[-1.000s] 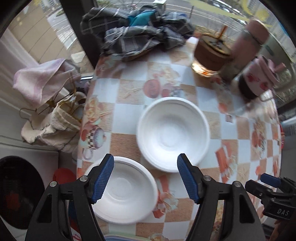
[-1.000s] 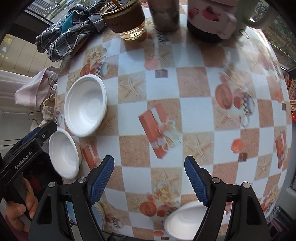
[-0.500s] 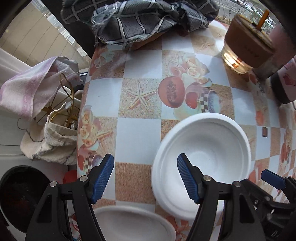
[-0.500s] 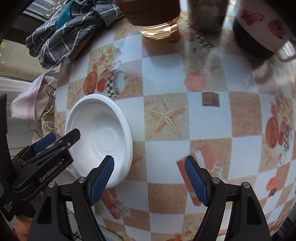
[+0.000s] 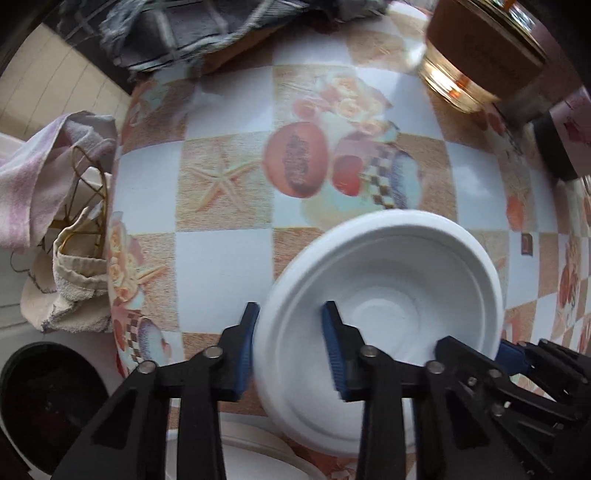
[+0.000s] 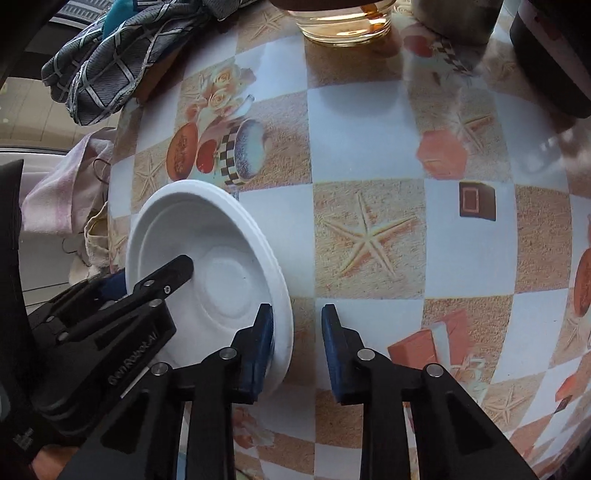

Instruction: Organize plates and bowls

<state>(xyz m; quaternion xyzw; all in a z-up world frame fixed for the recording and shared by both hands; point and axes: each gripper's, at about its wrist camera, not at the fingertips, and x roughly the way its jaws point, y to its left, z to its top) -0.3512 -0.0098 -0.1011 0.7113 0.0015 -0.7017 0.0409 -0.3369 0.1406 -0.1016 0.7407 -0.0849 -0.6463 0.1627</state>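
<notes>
Table (image 6: 369, 147) under checkered starfish-print cloth, plaid cloth (image 5: 207, 33) and glass cup (image 5: 476, 55) far ahead of tools. Left gripper (image 5: 291, 347) pinches near-left rim of large white bowl (image 5: 388, 295). Right gripper (image 6: 297, 343) partly closed, straddling opposite rim, seemingly not yet clamped. Second bowl (image 5: 258, 458) just below left gripper. Judgement: early stage; nothing stacked yet, nesting of bowls remains.

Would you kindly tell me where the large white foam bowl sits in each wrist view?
Left wrist: large white foam bowl lower centre-right, rim between the left gripper fingers.
Right wrist: same bowl lower left, right gripper straddling its rim.
Shared landmark: printed papaya half on the tablecloth beyond the bowl.
</notes>
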